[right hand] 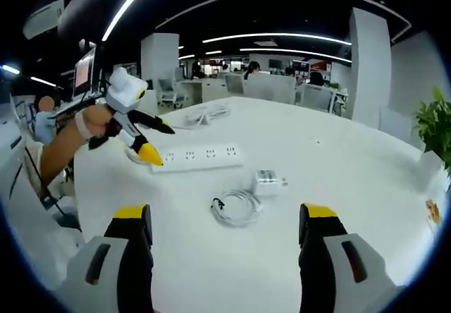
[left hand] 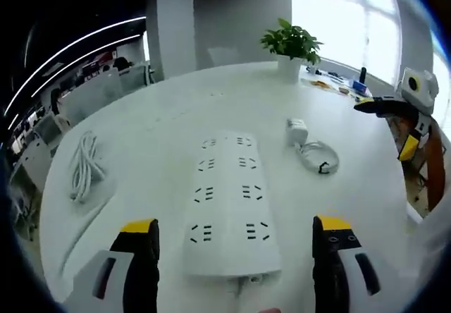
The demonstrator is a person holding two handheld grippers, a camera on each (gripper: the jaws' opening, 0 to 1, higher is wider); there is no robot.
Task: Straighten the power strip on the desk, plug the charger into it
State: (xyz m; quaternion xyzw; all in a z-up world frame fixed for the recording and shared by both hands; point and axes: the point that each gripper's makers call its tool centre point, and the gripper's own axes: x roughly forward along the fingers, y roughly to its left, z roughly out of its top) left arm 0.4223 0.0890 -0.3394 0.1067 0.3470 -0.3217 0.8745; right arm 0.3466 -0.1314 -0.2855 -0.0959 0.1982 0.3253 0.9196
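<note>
A white power strip [left hand: 229, 207] lies lengthwise on the white desk [left hand: 155, 137], its near end between the yellow-tipped jaws of my open left gripper [left hand: 236, 232], which hovers over it without holding it. The white charger [left hand: 297, 131] with its coiled cable [left hand: 318, 156] lies beyond the strip to the right. In the right gripper view the power strip [right hand: 197, 157] lies crosswise, and the charger [right hand: 268, 181] and its cable coil [right hand: 237, 206] sit ahead of my open, empty right gripper [right hand: 224, 223]. The left gripper [right hand: 144, 144] hangs at the strip's left end.
A bundled white cord [left hand: 84, 165] lies at the desk's left. A potted plant [left hand: 291, 45] stands at the far edge, with small items [left hand: 331, 84] beside it. Office chairs [right hand: 268, 86] and desks surround the table. A person's arm [right hand: 63, 147] holds the left gripper.
</note>
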